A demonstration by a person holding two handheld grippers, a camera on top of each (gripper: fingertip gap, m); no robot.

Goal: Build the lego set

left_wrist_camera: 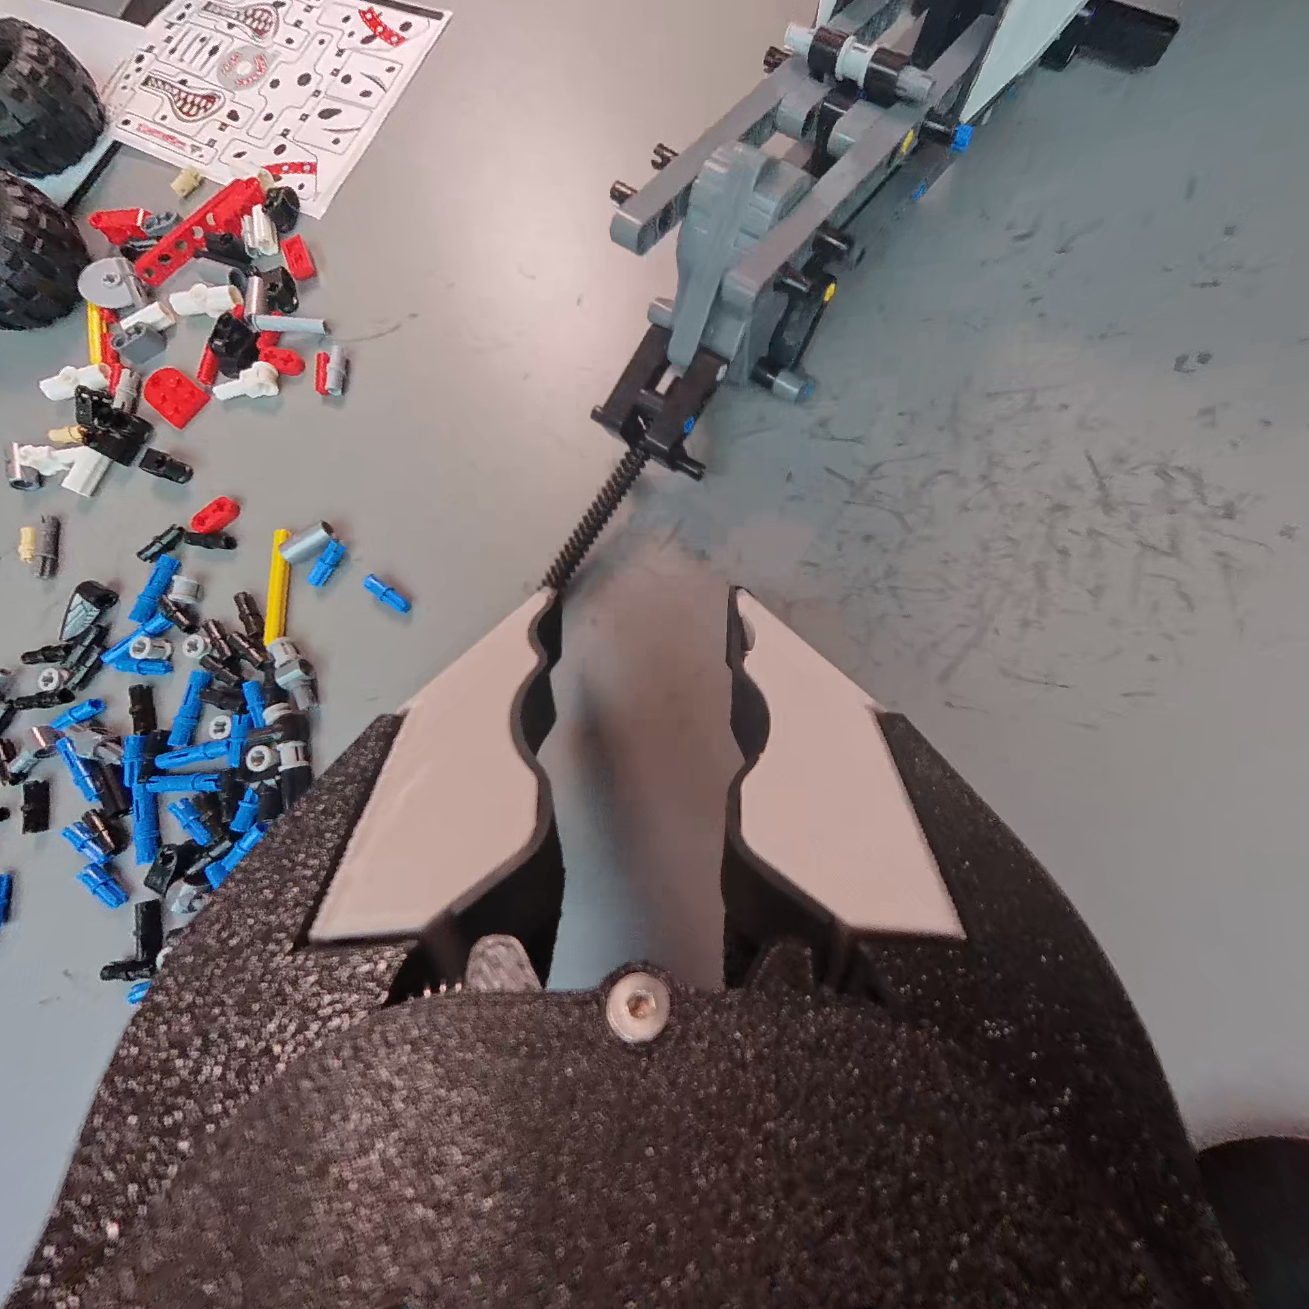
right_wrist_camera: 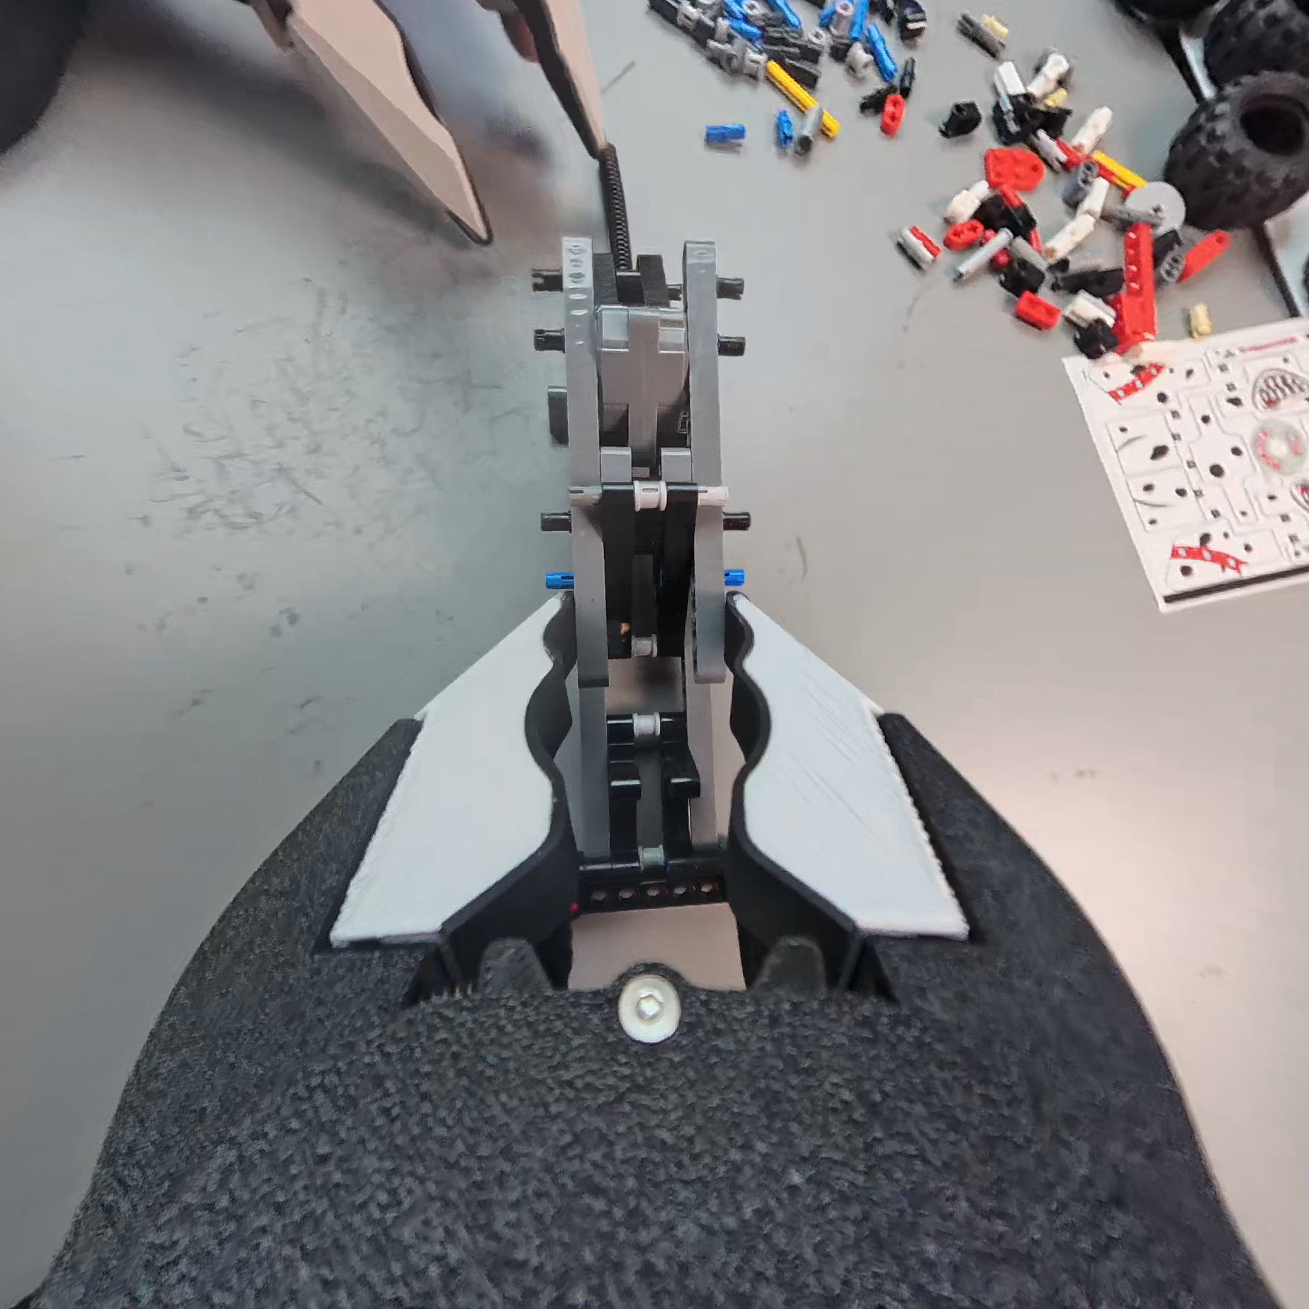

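My right tongs are clamped on the grey and black lego chassis, gripping its long grey side beams from both sides at the near end; the rest of the build juts straight out ahead of them over the grey table. At the chassis's far end a black coiled spring sticks out of a black block. My left tongs are spread apart and grip nothing between them; the tip of one finger touches the free end of that spring, while the other finger stands clear of it.

Taking the chassis as the landmark, and reading from the left wrist view: well off to its left lies a loose heap of red, white and black pieces, with a white sticker sheet just beyond that heap. Nearer to me on that same side is a second scatter of blue and black pins, with a yellow axle at its edge. Two black knobby tyres sit at the far left edge, beside the red heap. No tray or box shows; every loose piece lies straight on the table.
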